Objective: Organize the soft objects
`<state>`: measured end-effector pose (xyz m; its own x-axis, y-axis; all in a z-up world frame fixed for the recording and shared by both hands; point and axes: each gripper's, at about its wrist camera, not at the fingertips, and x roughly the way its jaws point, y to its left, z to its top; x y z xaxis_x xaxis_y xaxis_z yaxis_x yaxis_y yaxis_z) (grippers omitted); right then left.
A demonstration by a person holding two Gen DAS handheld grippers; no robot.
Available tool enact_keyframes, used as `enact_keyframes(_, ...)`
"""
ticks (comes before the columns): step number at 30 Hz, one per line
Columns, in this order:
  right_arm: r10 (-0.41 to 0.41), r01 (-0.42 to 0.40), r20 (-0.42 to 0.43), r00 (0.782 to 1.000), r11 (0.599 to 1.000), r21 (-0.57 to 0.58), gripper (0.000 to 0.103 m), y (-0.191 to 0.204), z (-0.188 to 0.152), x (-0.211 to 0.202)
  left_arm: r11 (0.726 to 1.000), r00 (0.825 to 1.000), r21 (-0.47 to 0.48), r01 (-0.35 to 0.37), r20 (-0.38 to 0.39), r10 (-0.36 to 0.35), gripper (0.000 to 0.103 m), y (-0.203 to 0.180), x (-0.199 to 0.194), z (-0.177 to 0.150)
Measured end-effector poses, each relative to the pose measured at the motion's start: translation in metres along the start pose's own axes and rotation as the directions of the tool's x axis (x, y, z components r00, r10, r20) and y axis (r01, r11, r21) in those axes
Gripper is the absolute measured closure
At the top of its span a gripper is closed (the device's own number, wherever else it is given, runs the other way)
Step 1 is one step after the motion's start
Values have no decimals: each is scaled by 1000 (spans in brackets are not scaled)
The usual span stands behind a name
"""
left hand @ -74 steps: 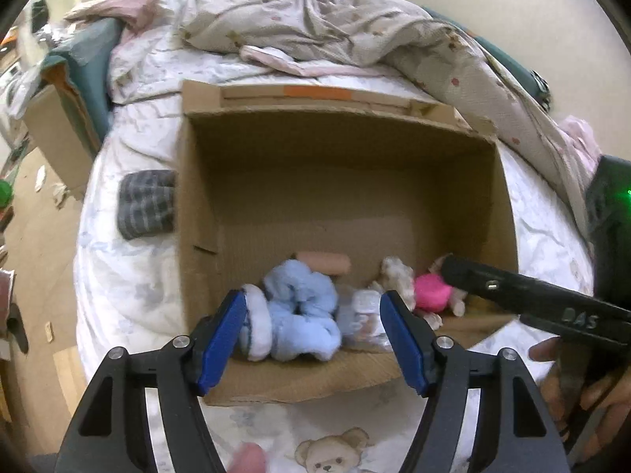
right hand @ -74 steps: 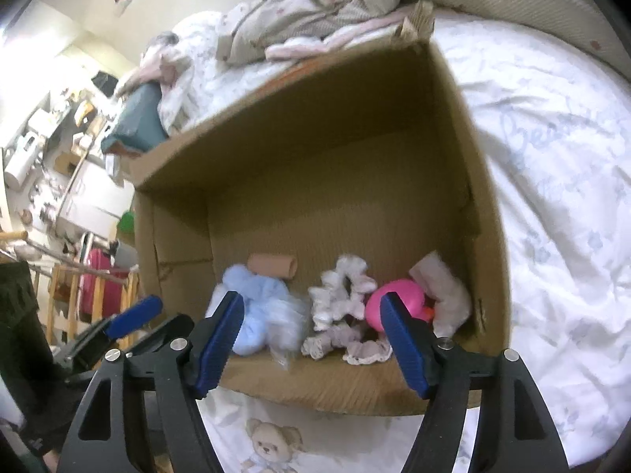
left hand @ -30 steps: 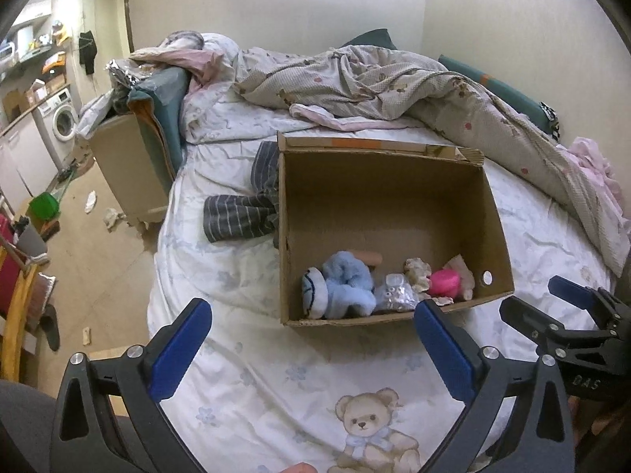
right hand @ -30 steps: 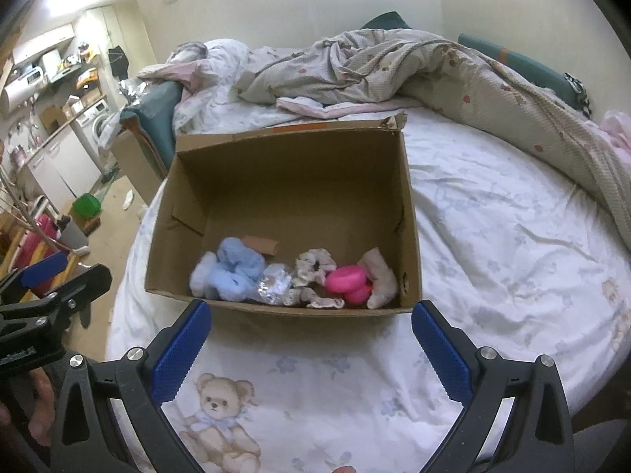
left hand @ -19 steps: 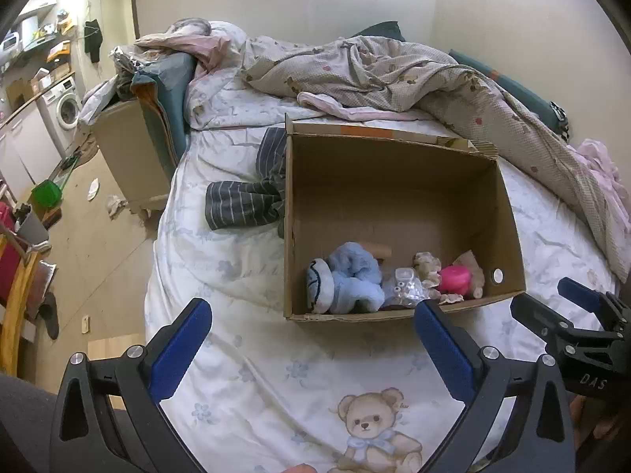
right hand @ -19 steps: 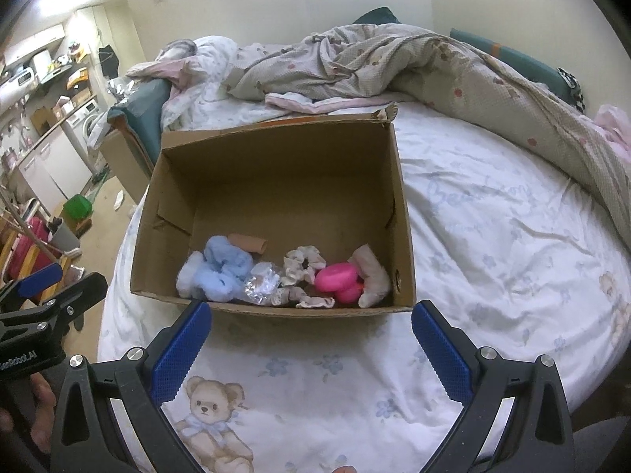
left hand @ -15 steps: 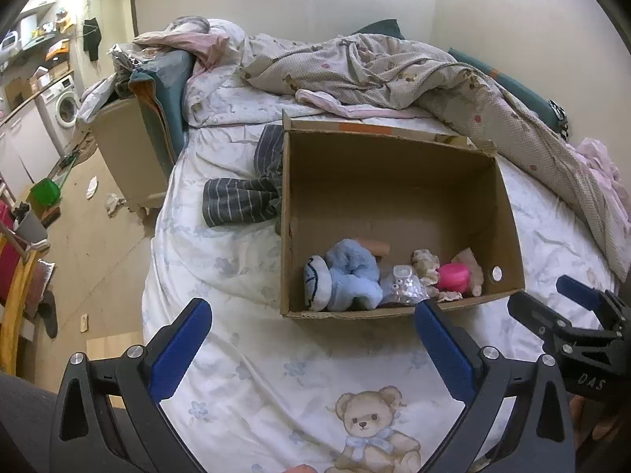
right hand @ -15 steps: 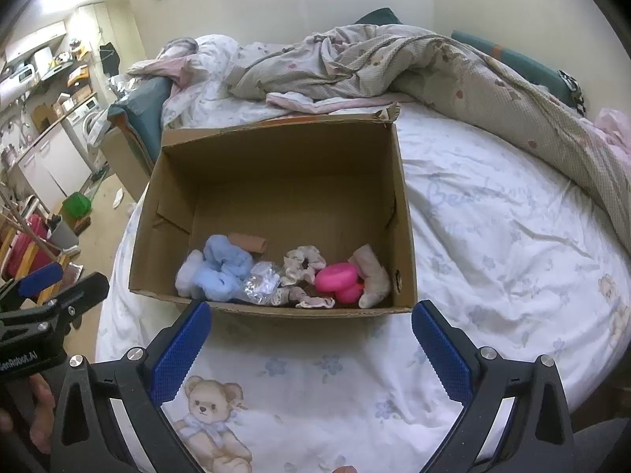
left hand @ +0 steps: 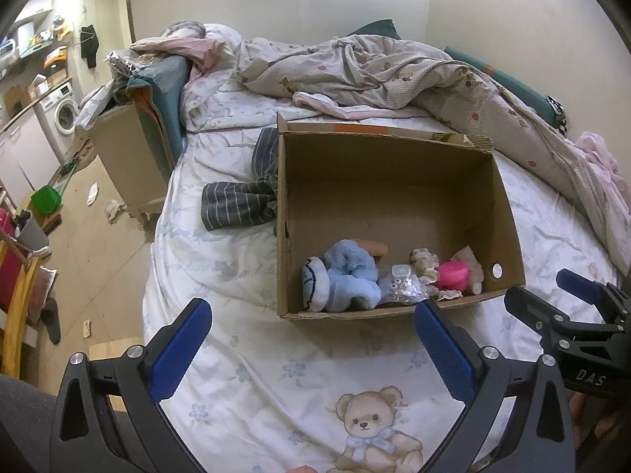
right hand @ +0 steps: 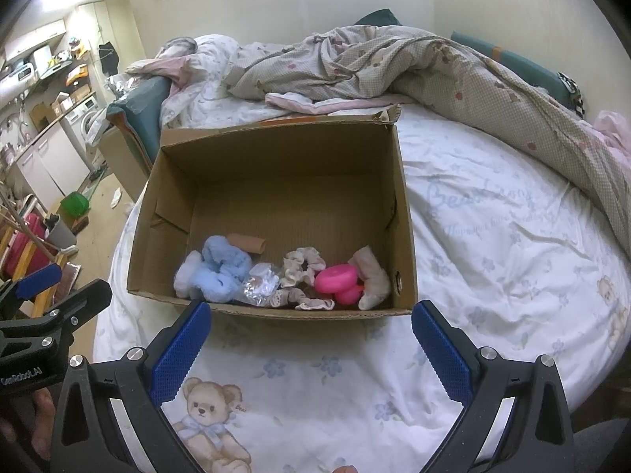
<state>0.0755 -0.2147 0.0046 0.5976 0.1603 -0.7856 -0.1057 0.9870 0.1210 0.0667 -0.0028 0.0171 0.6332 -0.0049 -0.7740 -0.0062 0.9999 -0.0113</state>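
Note:
An open cardboard box stands on the bed. Along its near wall lie a light blue plush, a crinkly clear packet, a beige scrunchie, a pink round item and a tan roll. My left gripper is open and empty, held back over the sheet in front of the box. My right gripper is open and empty too, in front of the box.
A striped grey garment lies left of the box. A rumpled quilt covers the far side of the bed. The sheet has a teddy print. A bedside cabinet and floor clutter sit to the left.
Both grippers have pulled back from inside the box and opened wide; for the last second they have barely moved. The soft items stay in the box.

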Motion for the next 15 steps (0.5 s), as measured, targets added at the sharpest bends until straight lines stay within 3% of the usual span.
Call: enact_keyframes(15, 5, -5, 1, 1000, 1000, 0, 0, 2, 2, 0, 1000, 1000, -8, -8, -8, 8, 1, 3, 4, 0)
